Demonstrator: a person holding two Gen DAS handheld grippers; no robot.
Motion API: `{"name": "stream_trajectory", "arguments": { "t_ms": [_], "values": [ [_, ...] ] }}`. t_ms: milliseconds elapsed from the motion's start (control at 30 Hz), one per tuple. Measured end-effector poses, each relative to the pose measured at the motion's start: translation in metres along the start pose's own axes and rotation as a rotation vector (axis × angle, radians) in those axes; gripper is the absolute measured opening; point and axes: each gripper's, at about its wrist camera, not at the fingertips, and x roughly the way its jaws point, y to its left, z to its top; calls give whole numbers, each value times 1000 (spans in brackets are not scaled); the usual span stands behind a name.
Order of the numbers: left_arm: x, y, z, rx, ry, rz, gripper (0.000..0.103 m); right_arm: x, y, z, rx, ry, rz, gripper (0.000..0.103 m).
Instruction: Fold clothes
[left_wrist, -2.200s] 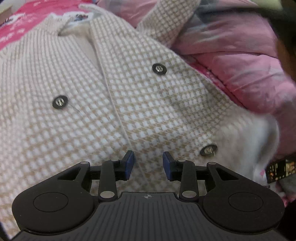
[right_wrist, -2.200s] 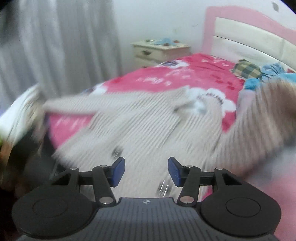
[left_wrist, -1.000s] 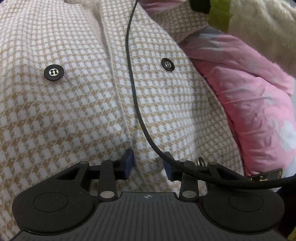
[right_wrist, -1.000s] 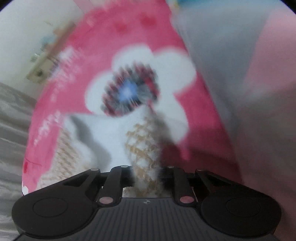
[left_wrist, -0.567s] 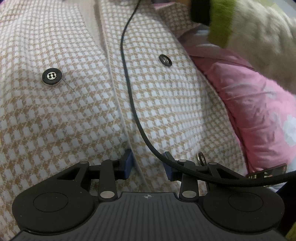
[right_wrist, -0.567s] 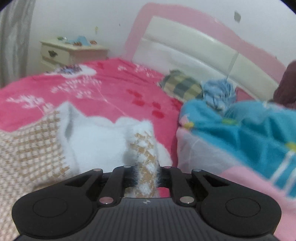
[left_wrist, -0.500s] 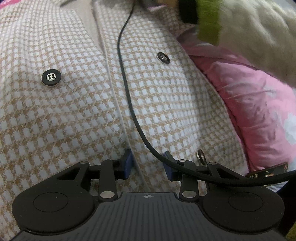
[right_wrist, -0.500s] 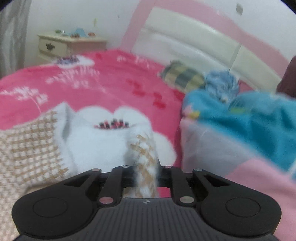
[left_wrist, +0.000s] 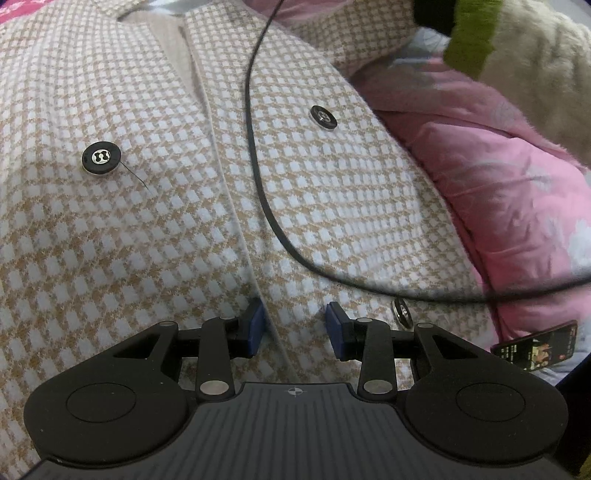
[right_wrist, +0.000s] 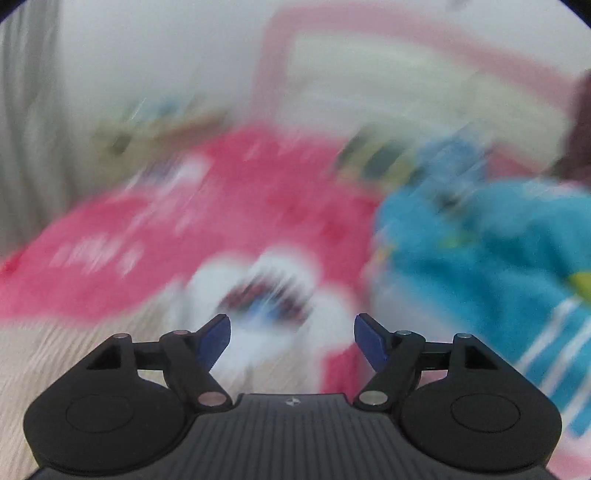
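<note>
A beige and white check coat (left_wrist: 147, 240) with black buttons (left_wrist: 101, 157) lies spread on the bed and fills the left wrist view. My left gripper (left_wrist: 295, 325) sits low over the coat's front edge. Its blue pads (left_wrist: 255, 325) stand a little apart and the cloth runs under the gap, not pinched. The right wrist view is blurred by motion. My right gripper (right_wrist: 291, 332) is lifted off the bed with its jaws opening wide and nothing between them. The coat (right_wrist: 55, 350) shows at that view's lower left.
A black cable (left_wrist: 258, 177) lies across the coat. A person's fuzzy cream sleeve with a green cuff (left_wrist: 517, 55) reaches in at top right over a pink quilt (left_wrist: 498, 184). A phone (left_wrist: 535, 343) lies beside the coat. Red bedspread (right_wrist: 221, 203), blue blanket (right_wrist: 480, 240) and headboard (right_wrist: 369, 55) lie ahead.
My right gripper has let go of the check sleeve end it was pinching, opened wide and lifted away. The left gripper has stayed in place over the coat's front.
</note>
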Motion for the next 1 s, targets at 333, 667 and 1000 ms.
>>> {"name": "stream_trajectory", "arguments": {
  "t_ms": [333, 667, 1000],
  "values": [
    [-6, -4, -8, -10, -43, 13, 35, 80, 33, -48, -207, 271, -211, 40],
    [-17, -14, -12, 73, -111, -46, 18, -11, 11, -48, 45, -120, 67, 22],
    [-32, -18, -26, 75, -73, -72, 14, 42, 38, -60, 55, -107, 270, 65]
  ]
}}
